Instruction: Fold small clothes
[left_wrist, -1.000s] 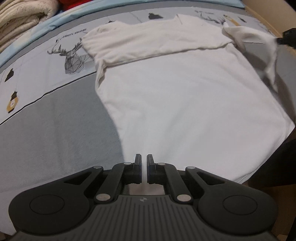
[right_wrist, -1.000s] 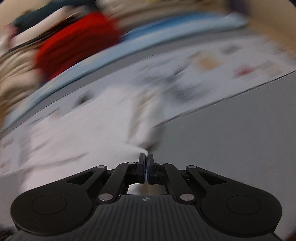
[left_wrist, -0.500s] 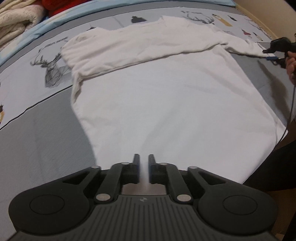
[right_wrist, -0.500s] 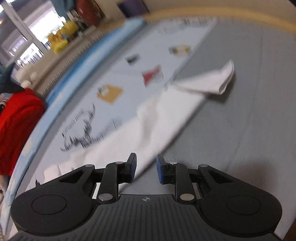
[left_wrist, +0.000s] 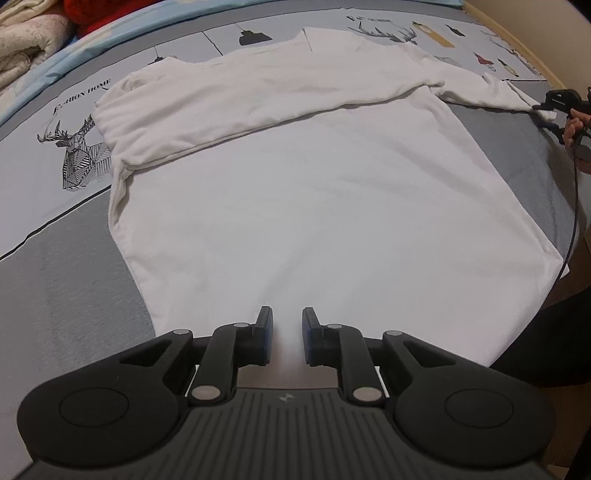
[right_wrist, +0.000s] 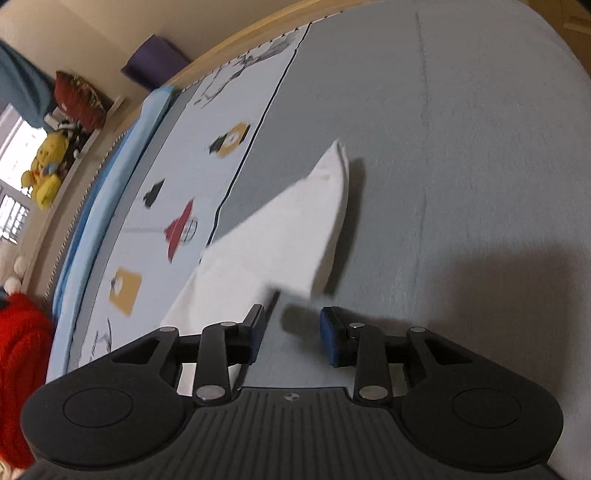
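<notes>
Just then both sets of jaws had been opening: the right gripper (right_wrist: 291, 332) stood released beside the sleeve (right_wrist: 280, 243), the left gripper (left_wrist: 287, 332) empty over the white shirt (left_wrist: 314, 206), spread for folding on the bed (left_wrist: 66, 280).

A white shirt (left_wrist: 314, 192) lies spread on the grey, deer-printed bedsheet (left_wrist: 66, 266).

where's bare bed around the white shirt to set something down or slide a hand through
Free: the grey sheet left of the white shirt, below the deer print; and the wide grey stretch beyond the sleeve tip by the right tongs. Crowded: the top left corner, with a folded blanket and something red.
</notes>
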